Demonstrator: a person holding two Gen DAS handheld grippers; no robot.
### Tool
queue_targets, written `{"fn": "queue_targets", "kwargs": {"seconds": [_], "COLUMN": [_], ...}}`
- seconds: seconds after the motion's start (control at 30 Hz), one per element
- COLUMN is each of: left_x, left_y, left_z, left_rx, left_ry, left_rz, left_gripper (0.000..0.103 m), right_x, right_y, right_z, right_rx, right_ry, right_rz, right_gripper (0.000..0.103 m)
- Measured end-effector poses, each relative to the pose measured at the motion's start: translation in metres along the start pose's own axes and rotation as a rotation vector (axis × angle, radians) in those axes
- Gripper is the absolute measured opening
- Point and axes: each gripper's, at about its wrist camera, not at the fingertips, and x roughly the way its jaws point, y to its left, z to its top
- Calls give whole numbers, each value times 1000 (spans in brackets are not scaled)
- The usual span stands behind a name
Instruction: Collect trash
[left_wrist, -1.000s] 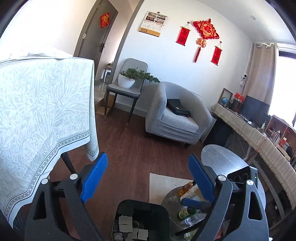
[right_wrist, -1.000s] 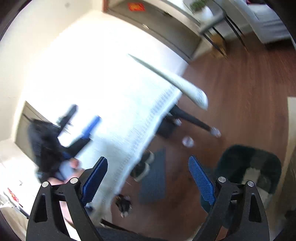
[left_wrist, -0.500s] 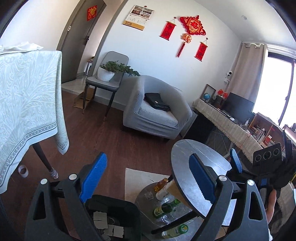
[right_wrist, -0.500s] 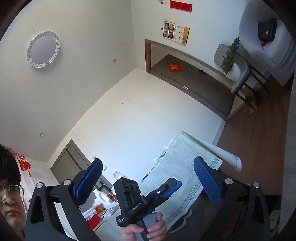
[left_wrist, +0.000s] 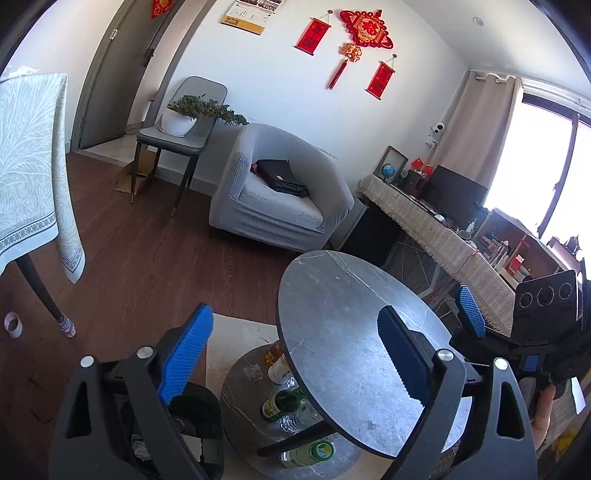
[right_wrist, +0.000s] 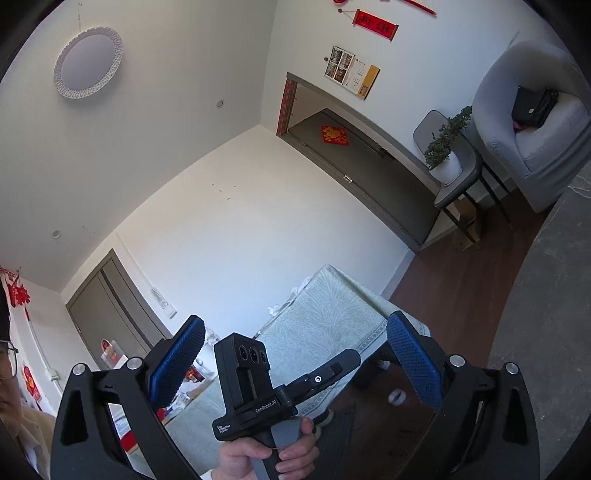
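Left gripper (left_wrist: 295, 352) fingers spread wide, nothing between them. Black trash bin (left_wrist: 199, 424) sits on the floor low left, just behind the left finger (left_wrist: 184, 354), paper scraps inside. Bottles (left_wrist: 280, 404) lie and stand on the lower shelf under the round desk (left_wrist: 343, 332), between the fingers and below them, none touched. Right gripper (right_wrist: 295, 362) fingers have just been opening and now stand wide and empty, aimed across the room at the left hand (right_wrist: 266, 458), well clear of the bottles.
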Motion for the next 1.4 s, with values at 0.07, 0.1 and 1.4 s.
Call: {"fn": "queue_targets", "kwargs": {"seconds": [0.07, 0.1, 1.4], "left_x": [3, 5, 75], "left_y": [-6, -8, -65], "left_z": [-2, -3, -33], "left_rx": [3, 5, -9], "left_ry": [4, 7, 77], "left_rz": [-7, -8, -114], "left_gripper": [93, 93, 93], "right_x": [-6, -12, -72], "right_y": [4, 4, -12], "right_z": [1, 2, 31], "right_rx": [-25, -25, 64], "right_ry": [-16, -44, 107], "right_rz": [-21, -23, -728], "right_gripper": [99, 99, 100]}}
